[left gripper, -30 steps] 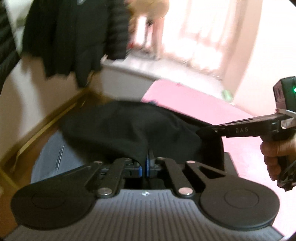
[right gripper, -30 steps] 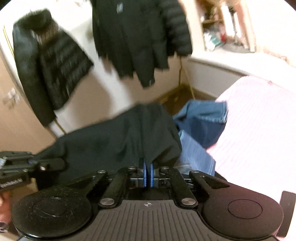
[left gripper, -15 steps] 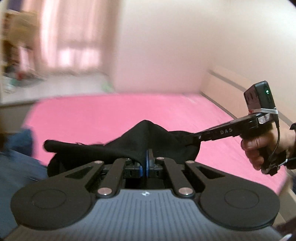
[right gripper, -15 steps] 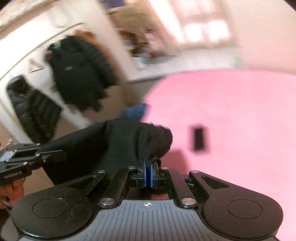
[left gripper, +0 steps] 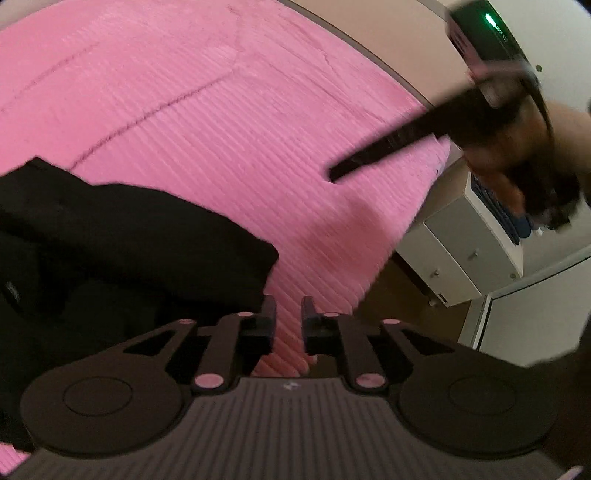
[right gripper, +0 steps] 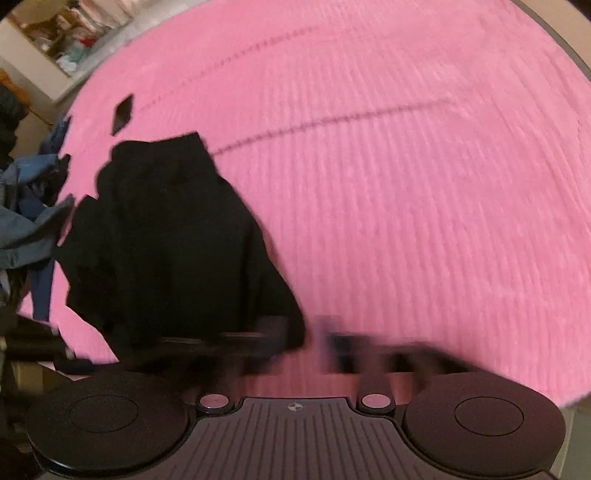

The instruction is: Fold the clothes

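A crumpled black garment (left gripper: 147, 236) lies on the pink bed cover (left gripper: 221, 92). My left gripper (left gripper: 288, 317) is open just past the garment's right edge, with only pink cover between its fingers. A hand holds my right gripper (left gripper: 336, 173) above the bed at the upper right of the left wrist view. In the right wrist view the black garment (right gripper: 177, 240) spreads to the left over the pink cover (right gripper: 406, 184). My right gripper (right gripper: 301, 339) is blurred, its fingers apart and empty beside the garment's lower corner.
A heap of blue clothes (right gripper: 26, 221) sits at the bed's left edge, and a small black object (right gripper: 123, 110) lies on the cover behind the garment. A white drawer unit (left gripper: 454, 258) stands off the bed's right corner. A cluttered shelf (right gripper: 66, 29) is far left.
Both grippers carried the black garment from the clothes heap over to the bed, lowered it and let go. Both now stand open, and the garment rests on the cover.
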Demonstrator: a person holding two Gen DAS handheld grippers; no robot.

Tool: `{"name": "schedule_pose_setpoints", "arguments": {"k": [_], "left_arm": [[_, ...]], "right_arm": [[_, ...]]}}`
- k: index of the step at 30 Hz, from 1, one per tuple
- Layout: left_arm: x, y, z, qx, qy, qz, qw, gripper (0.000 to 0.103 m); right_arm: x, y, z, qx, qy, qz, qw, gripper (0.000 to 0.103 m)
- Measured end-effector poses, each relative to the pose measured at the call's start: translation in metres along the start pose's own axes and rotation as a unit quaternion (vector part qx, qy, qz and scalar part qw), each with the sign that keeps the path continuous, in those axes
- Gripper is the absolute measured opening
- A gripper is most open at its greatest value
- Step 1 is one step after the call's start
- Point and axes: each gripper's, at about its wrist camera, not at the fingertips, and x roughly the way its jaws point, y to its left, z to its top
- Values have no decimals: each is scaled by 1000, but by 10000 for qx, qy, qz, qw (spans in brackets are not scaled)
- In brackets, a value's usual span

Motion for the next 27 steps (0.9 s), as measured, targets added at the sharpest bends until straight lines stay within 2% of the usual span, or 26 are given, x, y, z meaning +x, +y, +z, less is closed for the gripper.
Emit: {"name": "schedule_pose_setpoints", "arguments": {"k": [1, 3, 5, 9, 11, 12, 13, 14, 15, 16, 18, 20, 22, 24, 27], "left_arm": [[-3, 7, -4, -144, -1, 82, 9999, 23], [-15, 31, -16, -518, -64, 369, 9980, 23], [-31, 64, -30, -963, -182, 764, 9922, 23], [-60, 122, -57, -1765, -397, 1628, 9699, 26], [-73, 149, -69, -2109, -486, 1870, 9582, 27], [-78, 158, -75, -2194, -518, 1957, 9544, 27], [-82, 167, -80, -2278, -550, 2044, 9504, 27], [-87, 175, -85, -2356, -581, 2122, 9466, 28], [-90, 179, -87, -2353, -613, 2111, 9467, 29], [-92, 182, -88, -2350, -644, 2100, 9468, 31], [-97, 191, -87, -2269, -718, 2020, 9500, 35], [-101, 193, -73, -2053, -821, 1890, 9568, 43], [-102, 197, -57, -1933, -970, 1725, 9610, 44], [-99, 202, -34, -1837, -1158, 1453, 9652, 50], [-85, 203, 6, -1490, -1306, 1052, 9745, 60]], "right_arm": [[11, 16, 9, -232, -49, 119, 9996, 103], [33, 48, 27, -696, -147, 357, 9968, 103], [55, 80, 45, -1158, -245, 594, 9912, 103], [101, 143, 80, -2077, -421, 1025, 9719, 103], [140, 176, 91, -2564, -340, 875, 9620, 103], [156, 183, 96, -2669, -267, 771, 9603, 99], [171, 186, 101, -2709, -157, 666, 9602, 65], [184, 184, 106, -2649, 5, 550, 9627, 26], [187, 179, 110, -2472, 61, 488, 9677, 22], [181, 169, 113, -2228, 31, 506, 9735, 13], [154, 147, 115, -1745, -115, 541, 9831, 9], [115, 120, 113, -1206, -342, 550, 9906, 8], [73, 87, 99, -629, -574, 412, 9955, 5], [31, 52, 77, -48, -847, 113, 9963, 2], [-15, 7, 38, 766, -1221, -222, 9893, 2]]}}
